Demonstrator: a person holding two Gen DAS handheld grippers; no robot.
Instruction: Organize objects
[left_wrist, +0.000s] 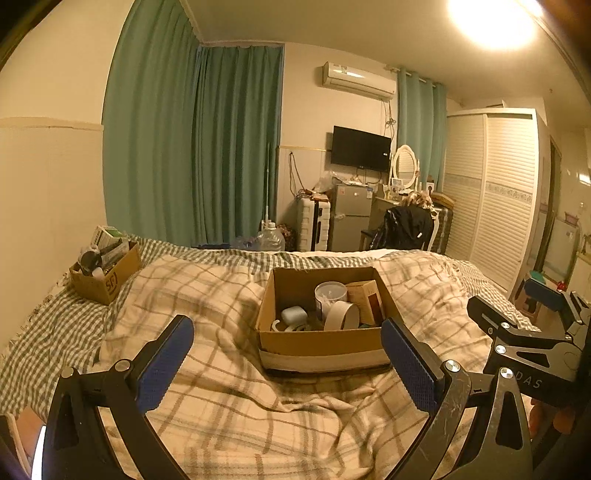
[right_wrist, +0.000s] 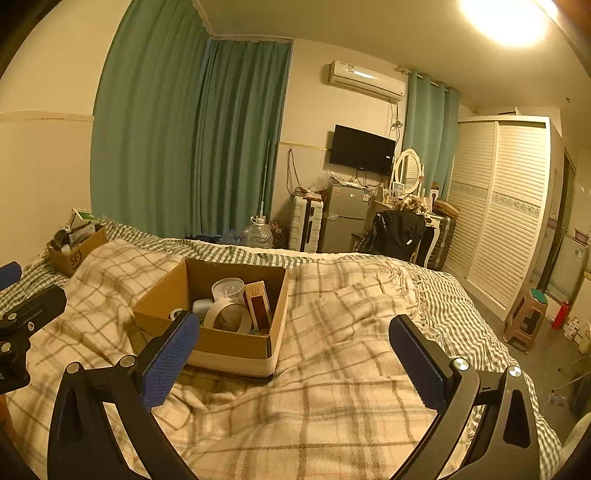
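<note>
we note the left gripper (left_wrist: 286, 363) and the right gripper (right_wrist: 295, 360) both with blue-padded jaws spread wide, holding nothing. the open brown cardboard box (left_wrist: 317, 341) of small items sits on the cream plaid blanket (left_wrist: 221, 387), just ahead. a second, smaller cardboard box (left_wrist: 107, 282) rests far left.

Open cardboard box (left_wrist: 321, 338) on plaid blanket, holding tape roll (left_wrist: 341, 315), clear cup (left_wrist: 330, 293), small brown carton (left_wrist: 367, 301), second fuller box (left_wrist: 107, 273) far left
</note>
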